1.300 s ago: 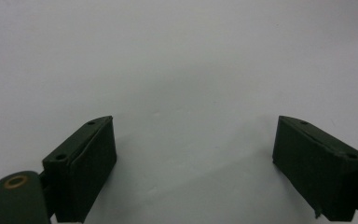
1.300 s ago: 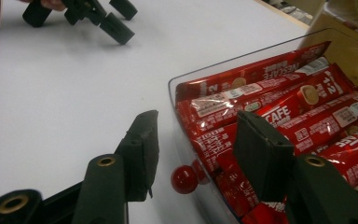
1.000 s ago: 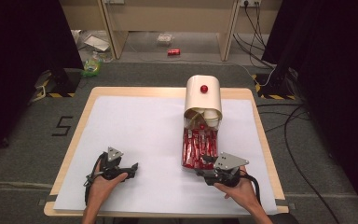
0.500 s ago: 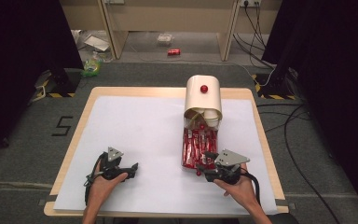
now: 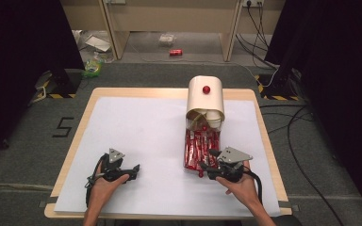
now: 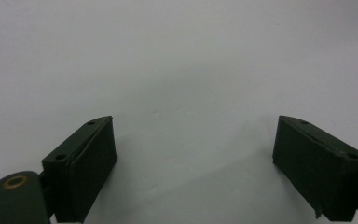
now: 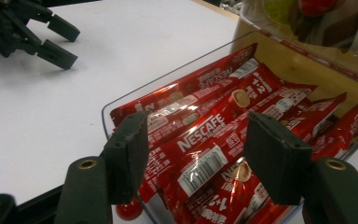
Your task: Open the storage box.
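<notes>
Sachets (image 7: 214, 140) lie untouched in the clear tray (image 5: 188, 165) at the desk's four o'clock; right hand-held gripper (image 7: 193, 156) poised wide above them, left hand-held gripper (image 6: 193, 163) wide, idle.

high view looks down from the near side; right gripper view sits close over the same tray (image 7: 121, 105) of sachets.
</notes>
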Demonstrator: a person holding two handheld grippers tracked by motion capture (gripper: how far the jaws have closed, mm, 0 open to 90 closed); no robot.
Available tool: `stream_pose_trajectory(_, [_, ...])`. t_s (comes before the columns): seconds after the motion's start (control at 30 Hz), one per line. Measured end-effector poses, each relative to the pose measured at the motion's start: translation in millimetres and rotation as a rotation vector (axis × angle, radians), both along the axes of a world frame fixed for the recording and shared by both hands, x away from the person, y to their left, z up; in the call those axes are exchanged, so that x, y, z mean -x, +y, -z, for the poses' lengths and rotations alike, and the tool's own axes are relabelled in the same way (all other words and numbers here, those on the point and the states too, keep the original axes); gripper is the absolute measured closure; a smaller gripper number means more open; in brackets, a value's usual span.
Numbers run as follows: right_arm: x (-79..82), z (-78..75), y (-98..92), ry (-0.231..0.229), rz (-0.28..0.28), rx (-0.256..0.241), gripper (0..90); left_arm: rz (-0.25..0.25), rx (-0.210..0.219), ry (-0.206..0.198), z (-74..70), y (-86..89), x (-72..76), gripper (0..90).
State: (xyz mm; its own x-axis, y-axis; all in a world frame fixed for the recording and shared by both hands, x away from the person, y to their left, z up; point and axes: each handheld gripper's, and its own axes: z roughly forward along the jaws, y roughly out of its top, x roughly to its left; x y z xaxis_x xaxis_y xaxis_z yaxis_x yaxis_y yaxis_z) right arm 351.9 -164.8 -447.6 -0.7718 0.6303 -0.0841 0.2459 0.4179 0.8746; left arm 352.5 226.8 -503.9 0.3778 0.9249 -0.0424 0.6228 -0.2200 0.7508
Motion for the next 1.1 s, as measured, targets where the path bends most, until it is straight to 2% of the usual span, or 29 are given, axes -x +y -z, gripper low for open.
stream_pose_trajectory(0.73, [-21.1,-5.5,1.8,0.009,0.063,0.002,42.7,0.000,0.003,0.001,0.0,0.2,-0.1,12.4])
stream_pose_trajectory(1.1, [-33.3,-2.7,2.9,0.042,0.088,0.004,44.7,0.001,0.001,0.001,0.1,-0.1,-0.3,12.1])
